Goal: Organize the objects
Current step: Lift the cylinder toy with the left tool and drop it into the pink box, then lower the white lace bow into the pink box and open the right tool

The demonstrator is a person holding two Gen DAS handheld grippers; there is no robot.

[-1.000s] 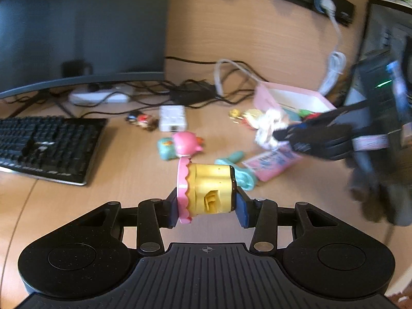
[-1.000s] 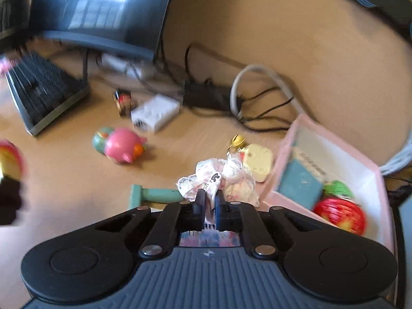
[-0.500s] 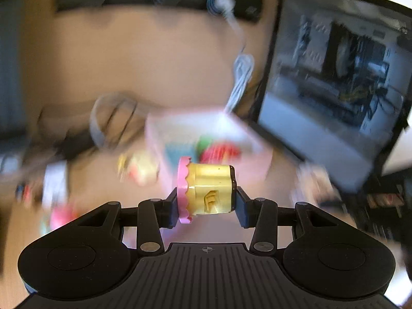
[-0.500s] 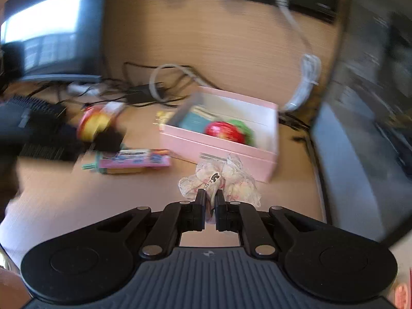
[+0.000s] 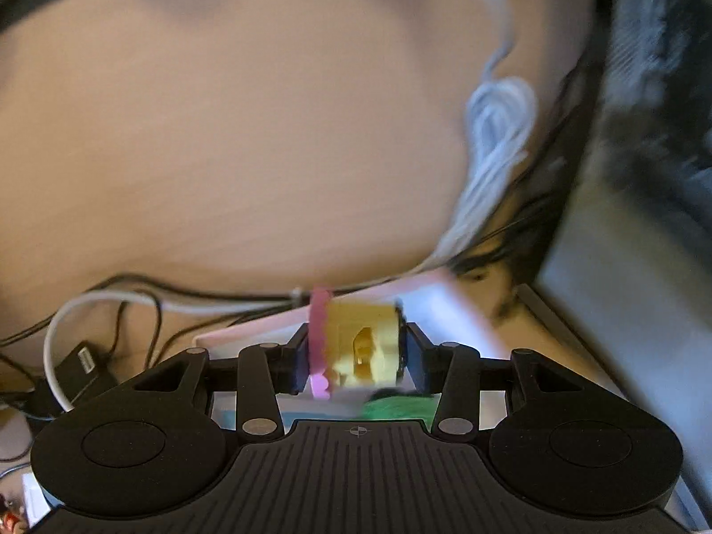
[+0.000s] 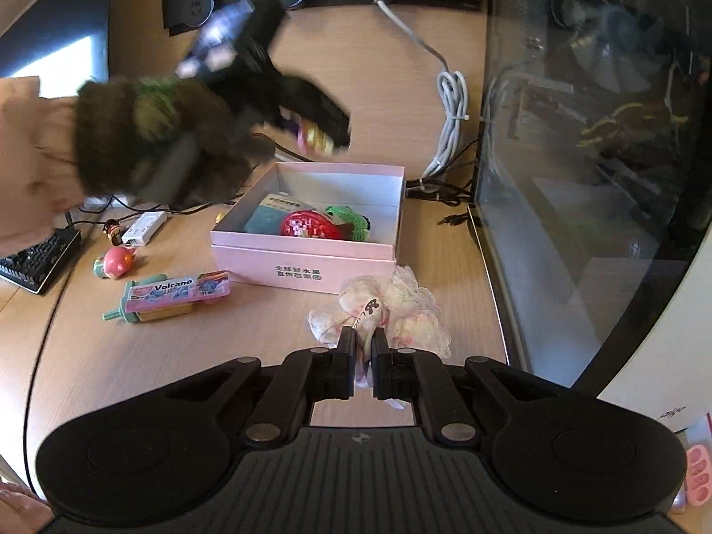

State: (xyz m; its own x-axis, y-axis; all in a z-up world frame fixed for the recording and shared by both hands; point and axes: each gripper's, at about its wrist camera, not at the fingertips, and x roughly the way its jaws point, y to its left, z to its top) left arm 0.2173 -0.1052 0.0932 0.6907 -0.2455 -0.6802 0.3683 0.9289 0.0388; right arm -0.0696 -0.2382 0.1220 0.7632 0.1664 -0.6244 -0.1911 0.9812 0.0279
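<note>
1. Left gripper (image 5: 358,351) squeezes a yellow toy (image 5: 362,342) with a pink frill, up in the air over the pink box (image 6: 307,240).
2. Right gripper (image 6: 363,356) pinches a lacy white scrunchie (image 6: 378,311) tight, just above the desk (image 6: 133,356), at 5 o'clock from the box.
3. Box holds a red strawberry (image 6: 307,224), a green toy (image 6: 351,220) and a blue card (image 6: 267,218) (all lying close together).
4. Pink Volcano pack (image 6: 178,289) lies at 8 o'clock from the box.
</note>
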